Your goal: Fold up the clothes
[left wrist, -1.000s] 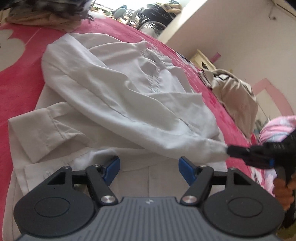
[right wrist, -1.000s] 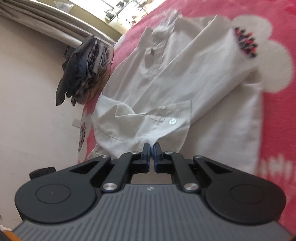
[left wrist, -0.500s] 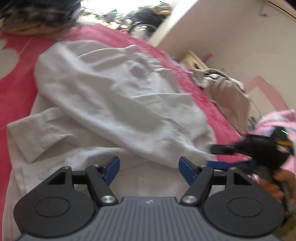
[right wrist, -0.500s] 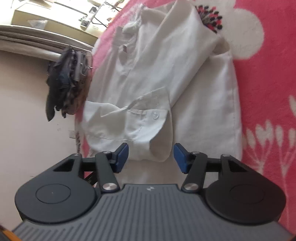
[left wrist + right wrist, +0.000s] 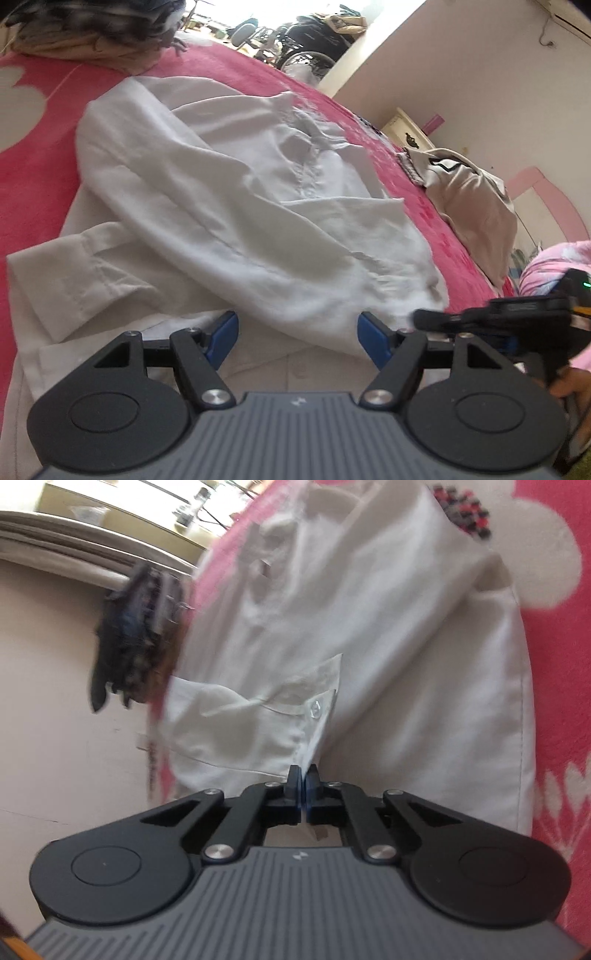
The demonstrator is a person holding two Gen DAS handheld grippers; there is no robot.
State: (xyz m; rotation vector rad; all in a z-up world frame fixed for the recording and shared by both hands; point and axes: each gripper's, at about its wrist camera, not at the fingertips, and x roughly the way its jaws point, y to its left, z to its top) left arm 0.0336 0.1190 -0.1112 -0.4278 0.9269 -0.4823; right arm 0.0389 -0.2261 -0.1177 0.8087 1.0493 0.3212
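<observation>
Left wrist view: a white long-sleeved shirt lies spread on a pink floral blanket, one sleeve drawn diagonally across the body and the other cuff lying flat at the near left. The left gripper hovers low over the hem with its blue-padded jaws parted and nothing between them. At the right edge the right gripper meets the end of the diagonal sleeve; a hand holds its handle. Right wrist view: the right gripper is clenched on the buttoned cuff of that sleeve, the cloth rising straight from the closed pads, with the shirt body beyond it and the collar towards the far end. Progress, as a judgement: the shirt is partly folded, with both sleeves lying over or along the torso, though the gripped one is rumpled and not yet laid flat. Remaining, on this reading, are setting the held cuff down squarely, then folding the body lengthwise and crosswise. A beige garment and a dark heap of clothes lie beside the shirt, neither visibly folded.
</observation>
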